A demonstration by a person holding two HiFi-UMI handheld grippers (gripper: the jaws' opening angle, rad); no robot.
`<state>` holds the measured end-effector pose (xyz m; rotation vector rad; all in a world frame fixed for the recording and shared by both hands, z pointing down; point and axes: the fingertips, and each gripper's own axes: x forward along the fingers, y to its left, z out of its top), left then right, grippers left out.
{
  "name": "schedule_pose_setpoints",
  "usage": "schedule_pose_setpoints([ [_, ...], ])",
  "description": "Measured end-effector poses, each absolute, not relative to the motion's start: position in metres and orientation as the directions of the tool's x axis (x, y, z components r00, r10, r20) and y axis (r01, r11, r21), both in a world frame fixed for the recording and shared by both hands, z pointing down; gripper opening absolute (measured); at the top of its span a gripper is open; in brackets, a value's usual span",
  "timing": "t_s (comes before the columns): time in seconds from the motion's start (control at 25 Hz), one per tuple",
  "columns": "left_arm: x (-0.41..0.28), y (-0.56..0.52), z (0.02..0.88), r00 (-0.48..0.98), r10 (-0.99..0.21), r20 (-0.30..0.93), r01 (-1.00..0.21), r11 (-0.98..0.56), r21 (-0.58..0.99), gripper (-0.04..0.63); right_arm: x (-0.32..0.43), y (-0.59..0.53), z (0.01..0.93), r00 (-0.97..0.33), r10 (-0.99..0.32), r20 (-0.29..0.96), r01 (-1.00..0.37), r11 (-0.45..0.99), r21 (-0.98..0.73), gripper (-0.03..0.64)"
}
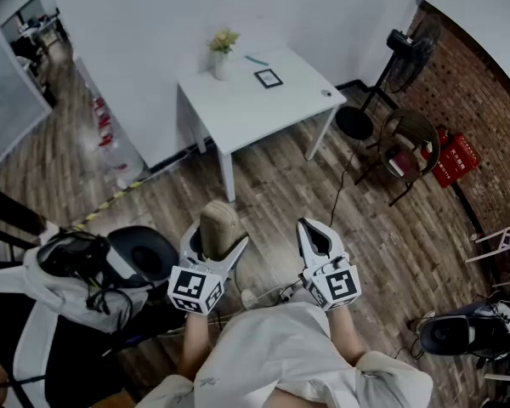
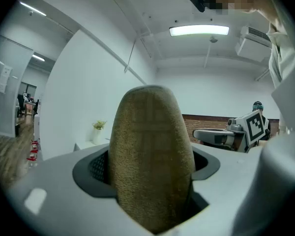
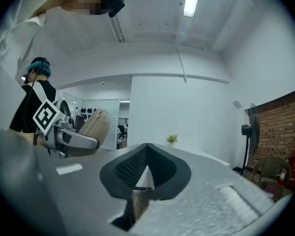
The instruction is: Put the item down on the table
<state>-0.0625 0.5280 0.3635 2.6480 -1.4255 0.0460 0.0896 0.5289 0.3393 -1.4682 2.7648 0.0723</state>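
Fuzzy tan egg-shaped item (image 2: 150, 156) is clamped in the left claw (image 1: 214, 246), well apart from the smooth white surface (image 1: 238, 113); right claw (image 1: 316, 235) is pinched shut, empty.

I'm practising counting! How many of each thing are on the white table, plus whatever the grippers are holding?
Plant in vase: 1
Black frame: 1
Teal pen: 1
Small grey object: 1
Tan fuzzy item, held by left gripper: 1
Total: 5

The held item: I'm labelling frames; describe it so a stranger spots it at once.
Nearer the camera than the white table, two grippers hover over the wood floor. The left gripper clamps a tan, fuzzy, egg-shaped item; the right gripper is empty.
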Motion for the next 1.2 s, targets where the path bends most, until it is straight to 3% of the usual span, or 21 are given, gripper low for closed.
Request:
schedule_pose_setpoints([
  [0.8, -0.075, 0.451, 0.369, 0.566, -0.819, 0.1, -0.825, -0.559, 0.085, 0.423, 0.071, 0.453, 0.349, -0.535, -0.844, -0.032, -0.845, 0.535, 0.005, 0.004],
  [1.2, -0.08, 0.352, 0.366, 0.56, -0.817, 0.138, -0.829, -0.551, 0.097, 0.423, 0.063, 0.349, 0.342, -0.551, -0.834, -0.023, -0.834, 0.552, -0.013, 0.003],
])
